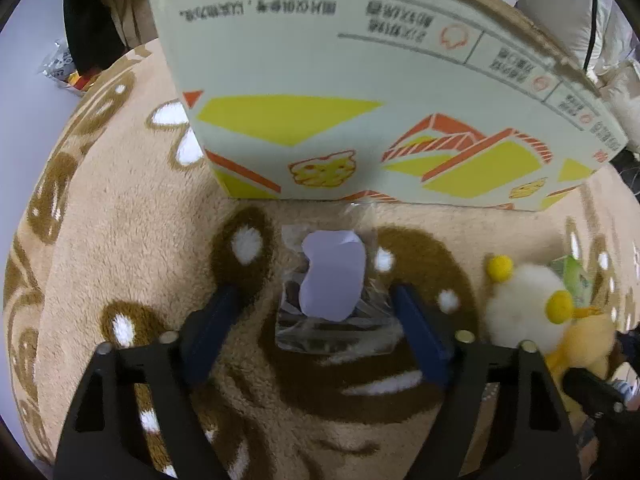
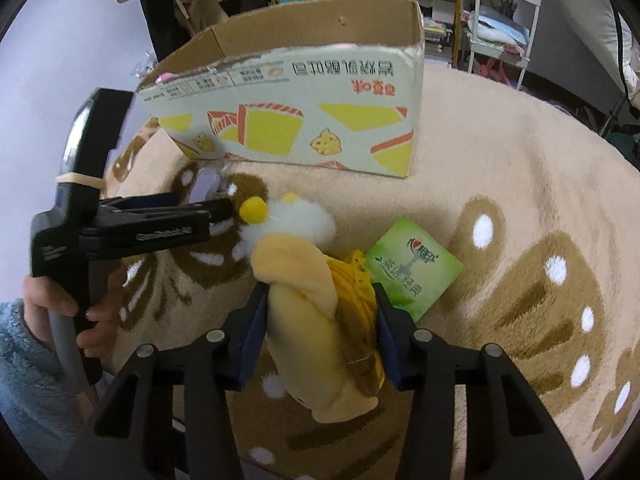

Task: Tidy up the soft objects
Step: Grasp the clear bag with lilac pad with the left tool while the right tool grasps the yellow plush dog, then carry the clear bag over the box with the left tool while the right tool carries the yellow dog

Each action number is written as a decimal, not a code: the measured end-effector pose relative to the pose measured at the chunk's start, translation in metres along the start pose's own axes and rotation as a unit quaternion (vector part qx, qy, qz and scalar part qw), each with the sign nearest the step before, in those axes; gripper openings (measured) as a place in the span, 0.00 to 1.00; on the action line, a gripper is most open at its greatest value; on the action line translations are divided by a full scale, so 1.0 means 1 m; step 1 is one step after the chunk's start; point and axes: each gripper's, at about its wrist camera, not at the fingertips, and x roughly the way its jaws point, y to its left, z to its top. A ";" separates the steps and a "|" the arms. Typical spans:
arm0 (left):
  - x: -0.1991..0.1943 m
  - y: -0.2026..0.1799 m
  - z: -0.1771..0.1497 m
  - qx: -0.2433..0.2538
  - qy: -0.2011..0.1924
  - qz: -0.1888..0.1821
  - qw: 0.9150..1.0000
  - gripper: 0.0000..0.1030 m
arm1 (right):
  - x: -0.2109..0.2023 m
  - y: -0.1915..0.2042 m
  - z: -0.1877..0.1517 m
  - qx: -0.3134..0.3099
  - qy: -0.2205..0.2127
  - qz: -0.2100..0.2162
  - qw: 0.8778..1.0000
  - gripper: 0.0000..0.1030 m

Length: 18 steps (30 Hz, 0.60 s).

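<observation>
1. The left gripper stands spread over a clear plastic packet on the plush rug; the packet lies between its blue fingers, just below the cardboard box at 12 o'clock.
2. The right gripper pinches a yellow plush toy.
3. A green tissue pack lies at 2 o'clock of that toy.

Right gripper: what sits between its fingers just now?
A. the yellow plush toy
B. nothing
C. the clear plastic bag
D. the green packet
A: in the right wrist view the right gripper has both blue fingers pressed into the yellow plush toy; the green packet lies beside it.
</observation>
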 end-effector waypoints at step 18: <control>-0.034 -0.001 -0.012 -0.013 -0.048 0.001 0.999 0.54 | -0.034 -0.013 0.014 0.027 -0.108 -0.013 0.994 0.49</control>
